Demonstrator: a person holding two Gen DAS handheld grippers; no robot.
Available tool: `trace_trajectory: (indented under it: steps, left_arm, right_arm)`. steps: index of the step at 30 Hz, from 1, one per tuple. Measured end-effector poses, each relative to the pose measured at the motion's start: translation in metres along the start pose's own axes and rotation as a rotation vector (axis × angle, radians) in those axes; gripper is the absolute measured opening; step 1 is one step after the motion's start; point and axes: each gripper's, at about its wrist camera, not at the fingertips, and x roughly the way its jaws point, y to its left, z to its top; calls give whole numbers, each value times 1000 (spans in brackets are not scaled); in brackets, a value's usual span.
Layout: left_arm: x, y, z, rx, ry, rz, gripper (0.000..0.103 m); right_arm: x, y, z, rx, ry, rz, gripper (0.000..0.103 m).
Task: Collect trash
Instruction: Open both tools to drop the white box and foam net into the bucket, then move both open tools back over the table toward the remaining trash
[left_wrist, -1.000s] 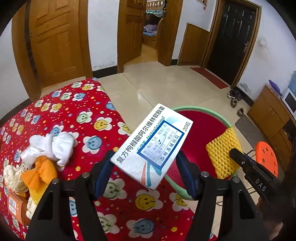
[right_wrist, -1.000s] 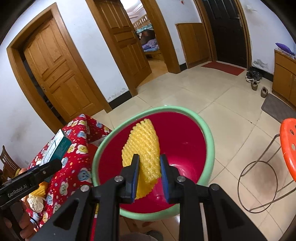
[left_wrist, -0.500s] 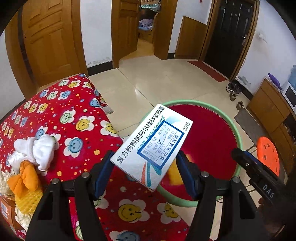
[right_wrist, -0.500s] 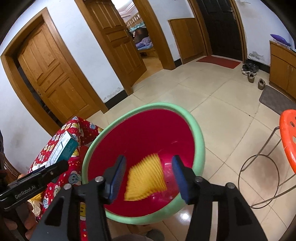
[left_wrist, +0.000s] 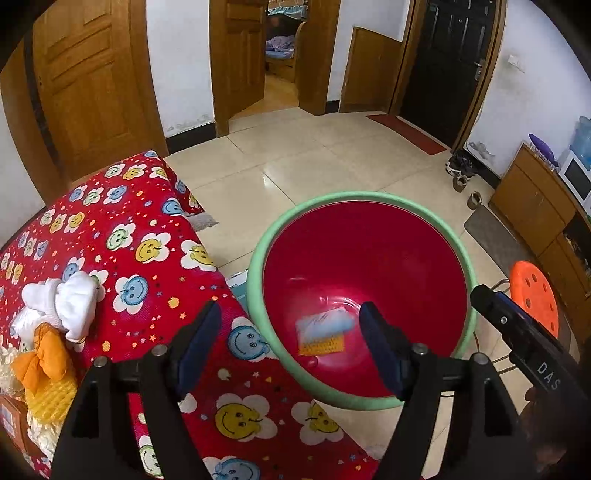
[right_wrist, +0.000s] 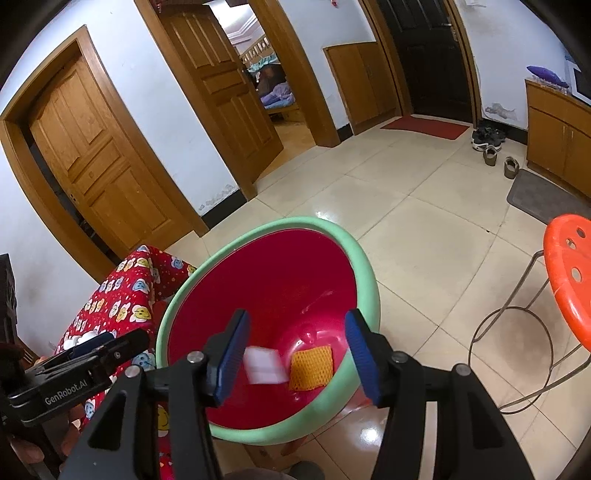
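Box (left_wrist: 325, 324) blurred; foam net (left_wrist: 325, 345) half-hidden

The medicine box (left_wrist: 325, 321), clamped in the left gripper (left_wrist: 290, 347) a second ago, now lies blurred in the bottom of the red basin (left_wrist: 369, 258), partly over the yellow foam net (left_wrist: 327, 345). That gripper's jaws are opening with nothing between them. The net itself has left the right gripper (right_wrist: 295, 356), whose jaws have parted and stand empty above the basin.
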Motion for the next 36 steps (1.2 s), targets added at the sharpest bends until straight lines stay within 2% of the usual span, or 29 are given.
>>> trace_trajectory:
  steps: [23, 36]
  left_arm:
    - [-71, 46, -24, -106, -81, 60, 76]
    - [-112, 97, -57, -229, -112, 134, 77]
  right_arm:
    - [-47, 40, -9, -72, -61, 85, 58]
    - [-62, 83, -31, -144, -43, 161, 61]
